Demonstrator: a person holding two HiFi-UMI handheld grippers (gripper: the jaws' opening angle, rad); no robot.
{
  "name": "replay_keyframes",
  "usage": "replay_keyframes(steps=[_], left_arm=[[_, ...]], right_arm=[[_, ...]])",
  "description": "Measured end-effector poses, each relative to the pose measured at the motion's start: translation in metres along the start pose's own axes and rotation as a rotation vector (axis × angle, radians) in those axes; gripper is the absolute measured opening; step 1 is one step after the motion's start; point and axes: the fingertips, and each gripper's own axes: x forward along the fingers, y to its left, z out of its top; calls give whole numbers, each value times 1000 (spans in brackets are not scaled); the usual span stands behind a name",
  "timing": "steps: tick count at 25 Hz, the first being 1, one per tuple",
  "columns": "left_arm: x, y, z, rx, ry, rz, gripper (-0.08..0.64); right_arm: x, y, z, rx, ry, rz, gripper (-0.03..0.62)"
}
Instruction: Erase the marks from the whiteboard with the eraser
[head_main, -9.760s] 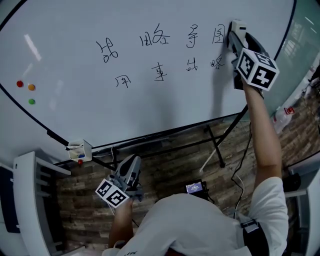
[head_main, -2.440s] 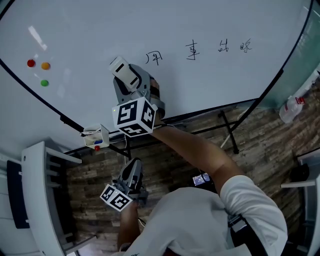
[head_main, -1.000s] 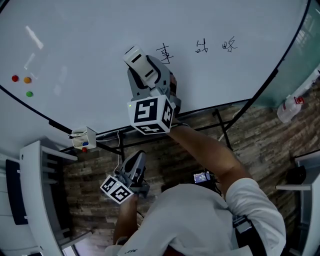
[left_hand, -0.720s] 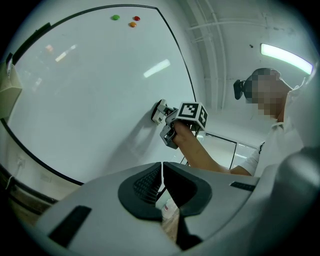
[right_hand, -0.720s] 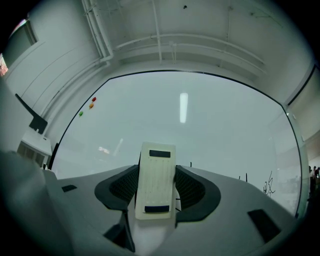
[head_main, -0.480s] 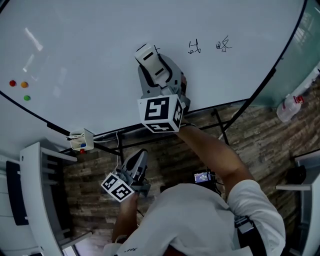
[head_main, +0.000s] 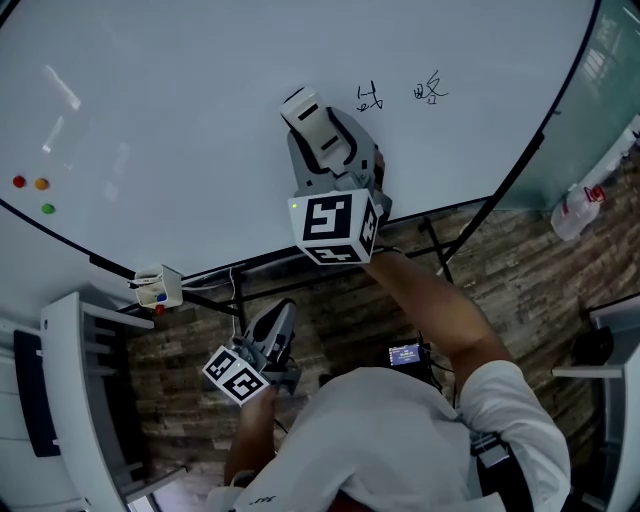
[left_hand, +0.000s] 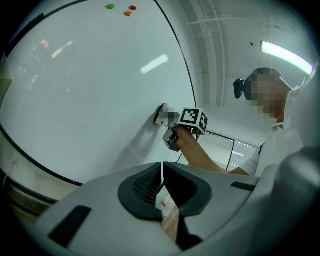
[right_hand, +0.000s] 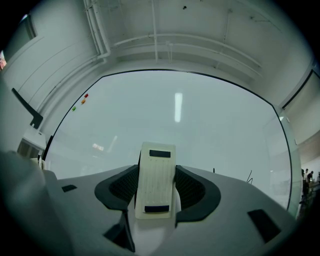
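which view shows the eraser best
The right gripper view: the eraser fills the middle, its whole back face visible, clamped between the jaws. The head view shows only its white end against the whiteboard; the left gripper view shows it small and distant.

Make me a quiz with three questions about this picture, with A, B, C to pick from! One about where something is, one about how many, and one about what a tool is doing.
1. In the head view, where are the marks compared with the eraser?
A) to its right
B) to its left
C) below it

2. How many magnets are on the whiteboard?
A) one
B) three
C) six

3. What is the left tool doing?
A) squeezing the eraser
B) standing wide open
C) shut, holding nothing

Answers:
1 A, since both marks sit right of the eraser.
2 B, since there is a red, an orange and a green one.
3 C, since its jaws meet with nothing between them.
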Motion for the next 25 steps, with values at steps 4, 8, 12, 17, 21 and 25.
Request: replay_keyframes(steps=[4, 8, 12, 17, 21, 25], left_arm=[[11, -4, -4, 0, 5, -11, 8], [21, -8, -8, -3, 13, -20, 8], [32, -13, -14, -5, 22, -28, 8], [46, -19, -19, -4, 28, -39, 8], [53, -22, -23, -7, 31, -40, 8], [59, -23, -25, -9, 33, -40, 8]], right_arm=[[-3, -17, -6, -9, 5, -19, 245], [-7, -36, -12, -19, 8, -50, 245], [-11, -57, -19, -32, 10, -79, 245], [-15, -79, -26, -51, 12, -106, 245], [-17, -90, -29, -65, 9, -113, 245], [-18, -98, -33, -76, 4, -115, 245]])
